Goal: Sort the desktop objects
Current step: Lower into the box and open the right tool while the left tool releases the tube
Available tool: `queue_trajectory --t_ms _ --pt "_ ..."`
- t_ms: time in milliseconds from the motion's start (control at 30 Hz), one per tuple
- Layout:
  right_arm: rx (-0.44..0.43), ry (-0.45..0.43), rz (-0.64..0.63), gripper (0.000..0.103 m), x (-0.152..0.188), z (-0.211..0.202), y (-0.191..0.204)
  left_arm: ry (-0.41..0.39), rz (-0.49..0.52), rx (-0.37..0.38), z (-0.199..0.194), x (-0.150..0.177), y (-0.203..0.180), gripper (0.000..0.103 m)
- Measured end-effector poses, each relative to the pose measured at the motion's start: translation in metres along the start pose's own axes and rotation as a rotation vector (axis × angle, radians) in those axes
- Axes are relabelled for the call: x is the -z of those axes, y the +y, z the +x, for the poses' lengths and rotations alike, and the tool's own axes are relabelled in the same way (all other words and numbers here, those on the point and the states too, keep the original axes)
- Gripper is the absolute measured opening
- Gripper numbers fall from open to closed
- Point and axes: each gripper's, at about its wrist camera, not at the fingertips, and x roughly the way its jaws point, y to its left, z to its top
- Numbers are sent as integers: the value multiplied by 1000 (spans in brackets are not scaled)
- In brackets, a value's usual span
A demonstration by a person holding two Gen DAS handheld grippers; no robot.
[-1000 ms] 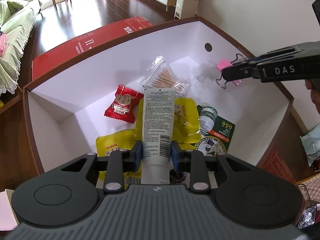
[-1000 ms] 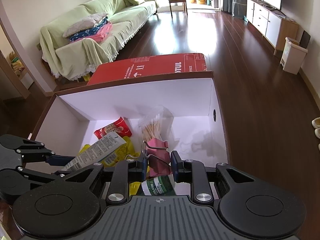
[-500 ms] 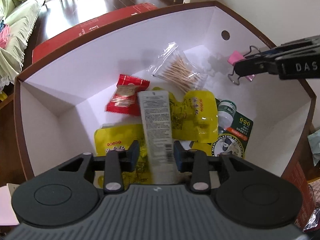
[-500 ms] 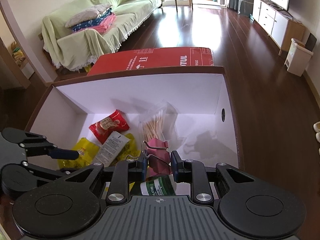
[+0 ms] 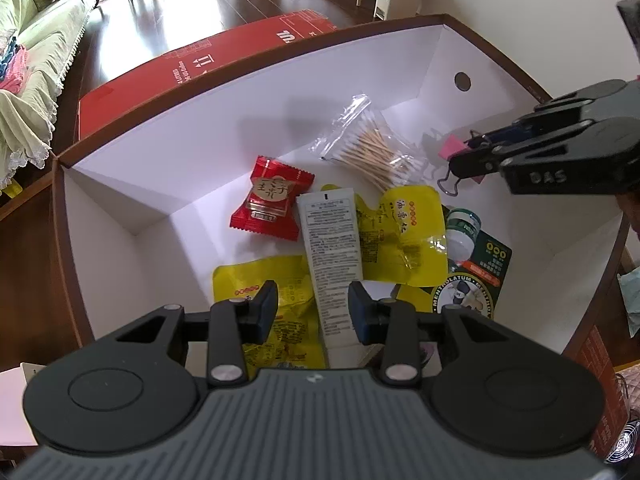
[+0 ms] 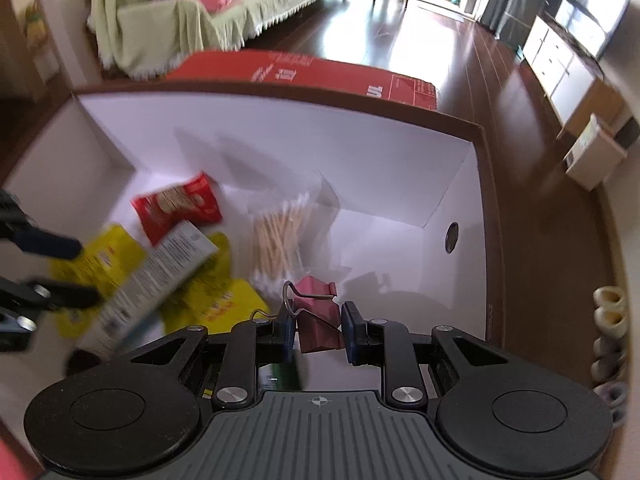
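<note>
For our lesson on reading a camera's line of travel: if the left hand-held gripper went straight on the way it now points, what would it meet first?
Most likely the white tube. It lies loose between the open fingers of the left hand-held gripper, on the yellow snack packets in the white box. Depth is hard to judge, so how near it lies stays unclear.

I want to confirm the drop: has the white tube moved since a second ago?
Yes. The white tube left the left gripper fingers and now lies on the box floor.
</note>
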Motion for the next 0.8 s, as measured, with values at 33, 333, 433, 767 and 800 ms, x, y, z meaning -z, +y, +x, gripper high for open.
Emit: queue_trajectory --t_ms 33,333,433,767,800 --pt "14 7 -17 23 -1 4 1 0 -2 1 0 0 1 33" --pt "8 76 -26 34 -8 23 -2 7 -6 -5 -1 3 2 33" --pt "-28 52 -11 60 -4 18 1 12 -4 -9 -1 4 1 39" --pt "-78 31 105 60 0 -14 -5 13 3 -49 -10 7 -1 57" --pt "-83 30 118 60 1 -19 -6 14 2 -52 -11 8 -1 58"
